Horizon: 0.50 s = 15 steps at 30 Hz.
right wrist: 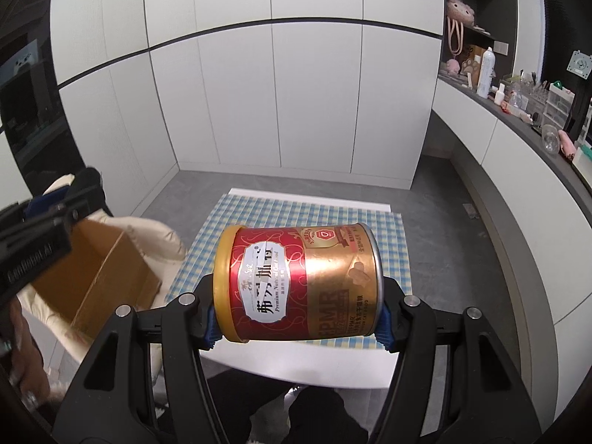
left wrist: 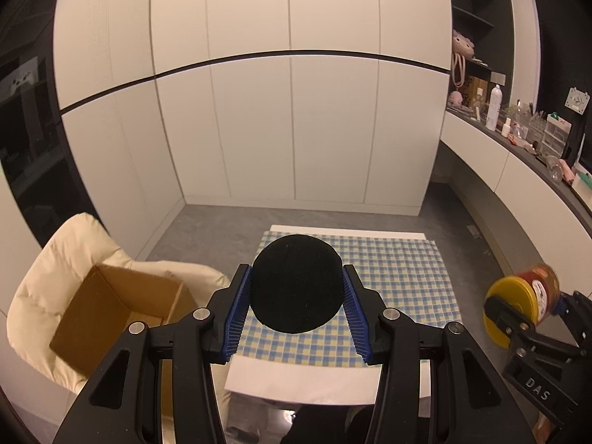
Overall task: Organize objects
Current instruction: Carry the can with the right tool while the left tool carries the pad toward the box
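Observation:
My left gripper (left wrist: pixel 296 309) is shut on a black round ball (left wrist: pixel 296 283) and holds it in the air above the checked cloth (left wrist: pixel 407 277). My right gripper (right wrist: pixel 298 320) is shut on a red and gold can with a yellow lid (right wrist: pixel 296 281), held on its side above the cloth (right wrist: pixel 392 244). The can (left wrist: pixel 532 292) and the right gripper also show at the right edge of the left wrist view. An open brown cardboard box (left wrist: pixel 111 314) sits on a cream cushioned chair (left wrist: pixel 48 277) to the left; it also shows in the right wrist view (right wrist: pixel 111 273).
The cloth lies on a small white table (left wrist: pixel 296 381). White cabinet doors (left wrist: pixel 296 129) stand behind. A long counter (left wrist: pixel 518 155) with bottles and clutter runs along the right. Grey floor surrounds the table.

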{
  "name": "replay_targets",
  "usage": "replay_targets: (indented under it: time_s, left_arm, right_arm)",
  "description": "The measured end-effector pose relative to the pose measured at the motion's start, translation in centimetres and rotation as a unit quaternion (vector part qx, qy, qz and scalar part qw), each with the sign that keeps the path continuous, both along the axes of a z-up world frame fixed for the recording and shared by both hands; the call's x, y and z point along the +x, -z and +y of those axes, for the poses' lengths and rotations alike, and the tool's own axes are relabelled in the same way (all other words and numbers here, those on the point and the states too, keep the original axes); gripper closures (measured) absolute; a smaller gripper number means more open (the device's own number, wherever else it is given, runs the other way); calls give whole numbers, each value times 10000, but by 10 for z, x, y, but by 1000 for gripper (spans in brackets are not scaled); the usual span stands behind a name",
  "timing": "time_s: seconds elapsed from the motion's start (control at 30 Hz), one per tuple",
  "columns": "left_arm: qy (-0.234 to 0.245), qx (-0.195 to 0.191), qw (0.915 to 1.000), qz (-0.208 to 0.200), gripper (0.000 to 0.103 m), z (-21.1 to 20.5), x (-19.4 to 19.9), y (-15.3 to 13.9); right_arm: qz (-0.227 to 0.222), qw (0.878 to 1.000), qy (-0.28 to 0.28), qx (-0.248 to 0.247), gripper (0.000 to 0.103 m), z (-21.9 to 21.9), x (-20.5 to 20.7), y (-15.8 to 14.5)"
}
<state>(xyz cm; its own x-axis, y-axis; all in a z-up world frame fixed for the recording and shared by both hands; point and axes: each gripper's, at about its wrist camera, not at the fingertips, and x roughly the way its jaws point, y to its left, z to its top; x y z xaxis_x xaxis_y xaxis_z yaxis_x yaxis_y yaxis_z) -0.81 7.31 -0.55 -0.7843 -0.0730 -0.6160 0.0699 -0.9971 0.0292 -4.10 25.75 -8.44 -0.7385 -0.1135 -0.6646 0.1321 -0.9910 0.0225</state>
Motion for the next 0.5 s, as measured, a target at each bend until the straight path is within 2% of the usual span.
replay_targets:
  time_s: [0.5]
  left_arm:
    - [-67, 29, 9994, -342, 55, -19, 42, 34]
  right_arm:
    - [-349, 9990, 76, -253, 39, 22, 58, 29]
